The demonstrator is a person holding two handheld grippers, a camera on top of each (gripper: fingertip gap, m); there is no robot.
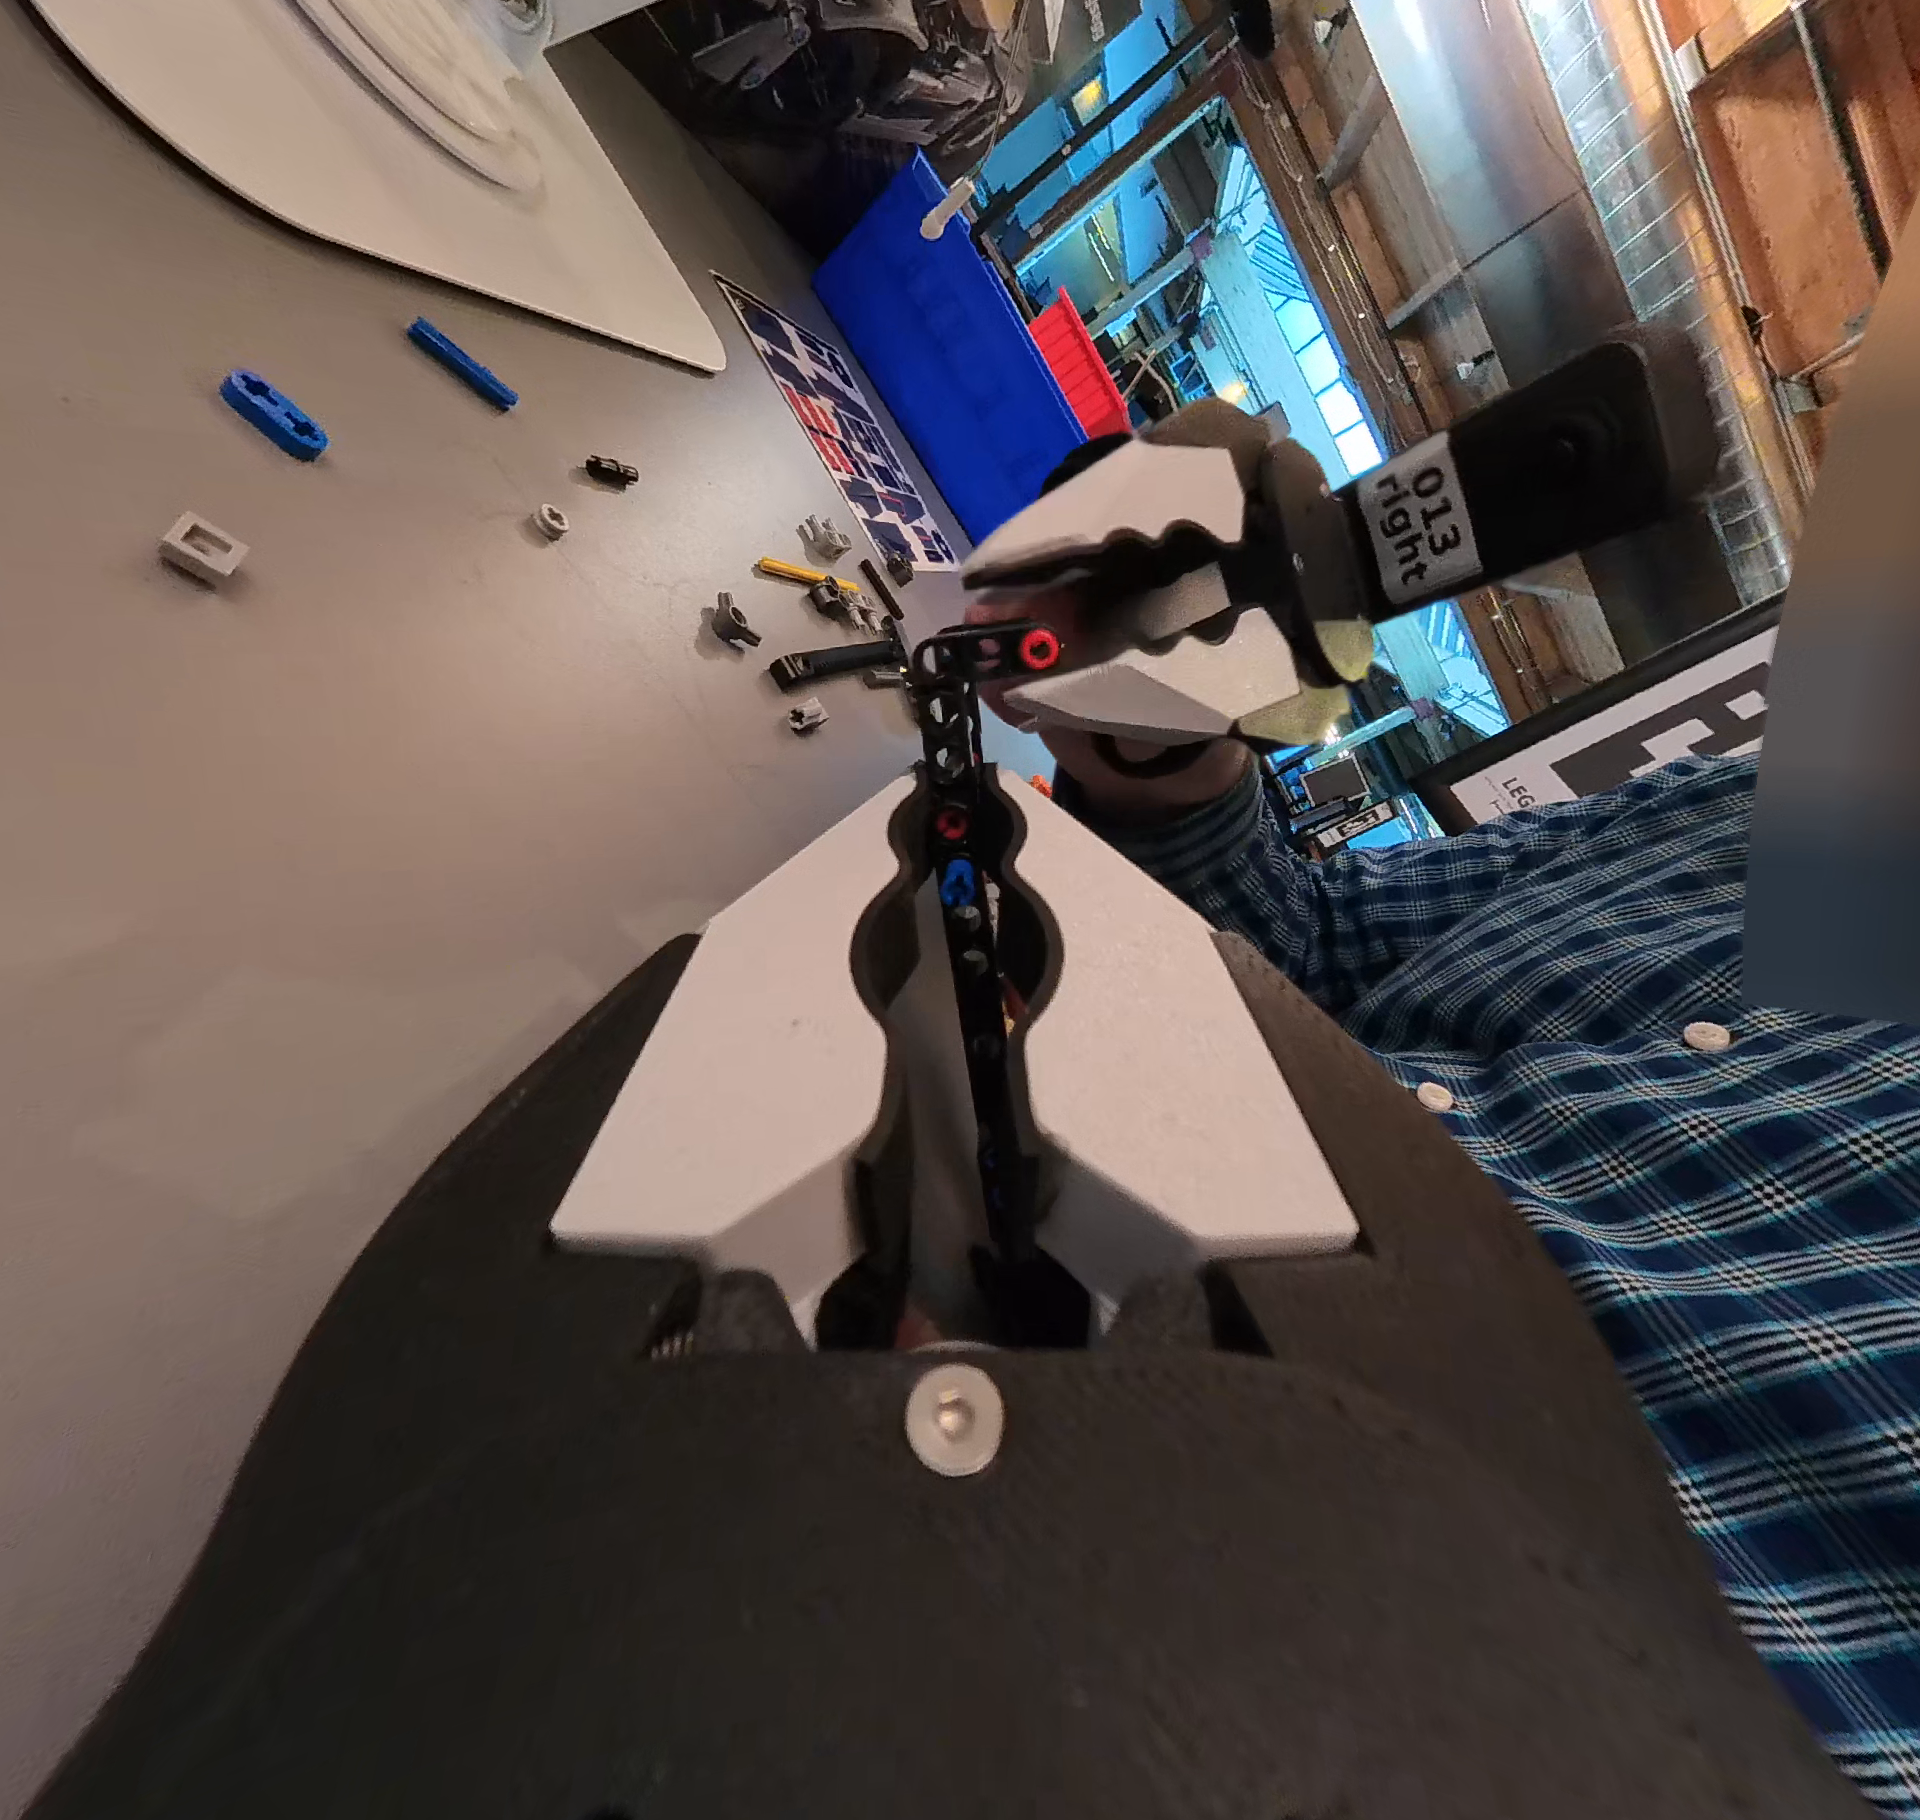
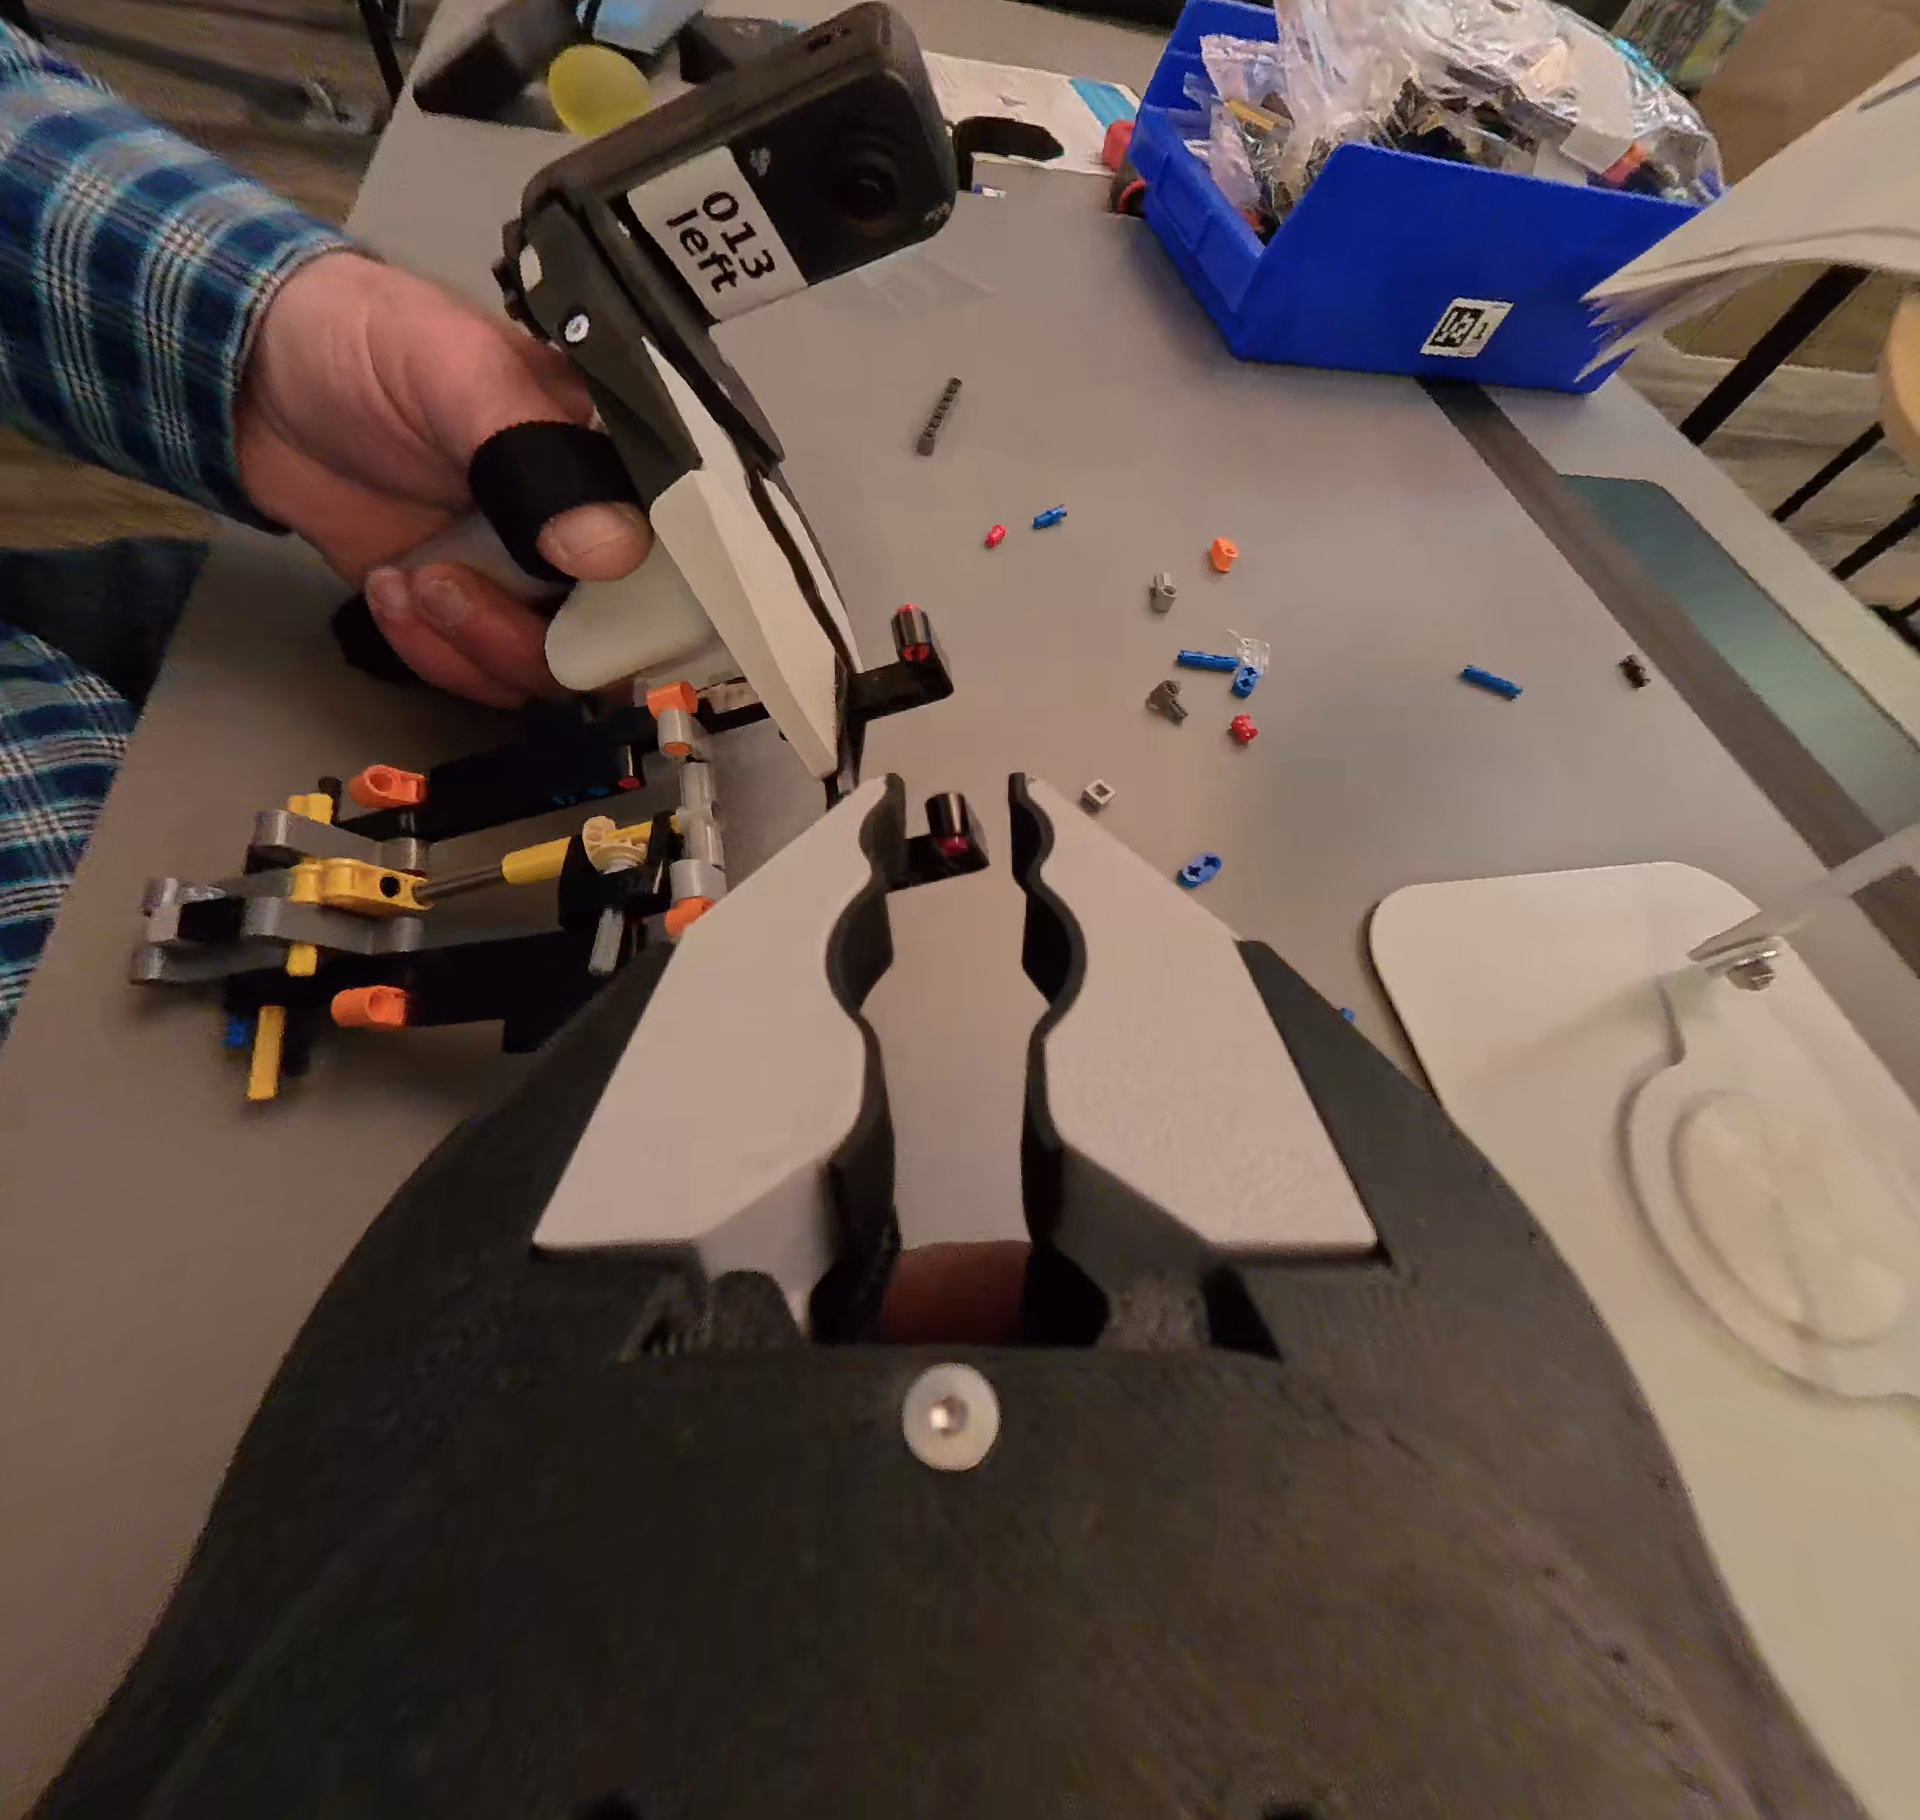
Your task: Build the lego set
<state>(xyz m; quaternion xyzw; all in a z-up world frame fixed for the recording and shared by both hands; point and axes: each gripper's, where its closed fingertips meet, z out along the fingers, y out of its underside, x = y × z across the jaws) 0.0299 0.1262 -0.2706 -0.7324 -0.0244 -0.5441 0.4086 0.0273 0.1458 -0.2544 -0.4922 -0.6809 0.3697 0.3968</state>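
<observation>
Here, in the left wrist view, our left claw point(image 1: 951, 794) is pinching a long black beam point(image 1: 961, 897) edge-on between its pads; the beam carries a red pin and a blue pin along its length and bends at the far tip into a short arm with a red pin point(image 1: 1037, 646) in its end hole. The right claw point(image 1: 992, 648) sits just at that tip, its fingers parted around the bent end — we cannot tell from this angle whether they touch it. Loose parts lie on the grey surface point(image 1: 312, 835), among them a blue liftarm point(image 1: 273, 414) and a small grey frame piece point(image 1: 203, 546).

In the right wrist view, our right claw point(image 2: 951, 794) stands spread, with the black bent end and its red pin point(image 2: 951, 830) between the fingertips but not visibly gripped. The left claw point(image 2: 842, 731) holds the beam upright beside the partly built model point(image 2: 436, 897), which rests on the surface to the left. A blue bin point(image 2: 1403, 253) of bagged parts stands well back.

We judge the risk to be in the closing: if the right claw shuts off-centre on the bent end, it could twist the beam in the left claw's narrow edge grip, or push the red pin out — and a dropped pin would vanish among the scattered parts point(image 2: 1216, 669).
</observation>
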